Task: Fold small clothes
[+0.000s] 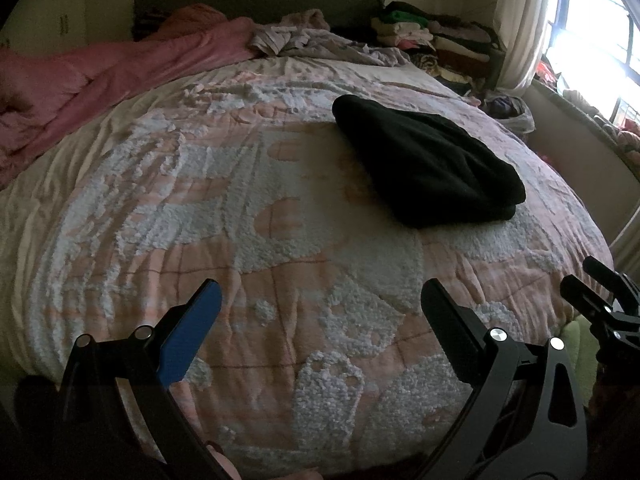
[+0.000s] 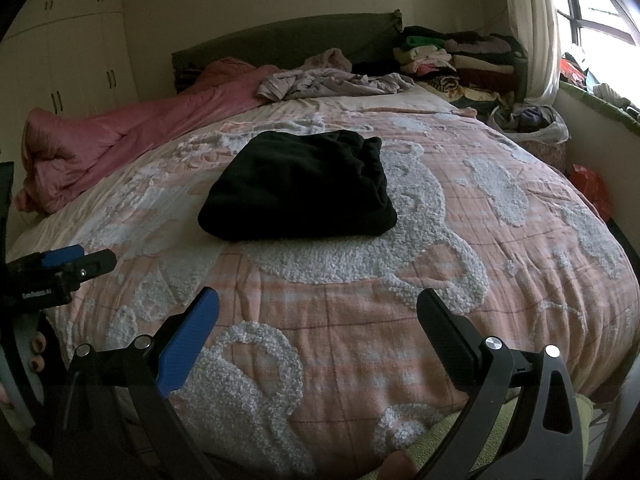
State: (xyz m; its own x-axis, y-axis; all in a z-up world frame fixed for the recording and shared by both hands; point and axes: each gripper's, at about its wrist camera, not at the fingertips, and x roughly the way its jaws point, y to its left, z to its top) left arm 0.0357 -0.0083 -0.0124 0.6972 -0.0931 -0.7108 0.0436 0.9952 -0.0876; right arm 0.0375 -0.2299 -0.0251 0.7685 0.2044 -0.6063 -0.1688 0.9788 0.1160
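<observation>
Garment: a black, soft fleece-like garment (image 2: 298,186), folded into a thick rounded bundle, lies on the bed's pink checked bedspread with raised white tufted patterns (image 2: 400,280), toward the middle and nearer the headboard than the tools.
Left tool (image 1: 320,312): spread wide, one blue-padded finger (image 1: 192,332) and one black finger (image 1: 448,328) well apart, nothing between them; it hangs over the near part of the bedspread, well short of the garment (image 1: 428,164).
Right tool (image 2: 318,320): likewise wide open and empty, above the near edge of the bed, pointing toward the garment but apart from it.
Neighbouring view: from the right wrist, the left tool's tips (image 2: 76,262) show at the left edge; fingertips of a hand (image 2: 38,354) show below it.
Bed head: a rumpled pink quilt (image 2: 132,136) along the left side, a crumpled pale lilac cloth (image 2: 332,82) by the dark headboard (image 2: 288,36).
Corner: stacks of folded clothes (image 2: 452,60) beside the bed.
Right wall: white curtain (image 2: 532,28) and a bright window (image 2: 604,4).
</observation>
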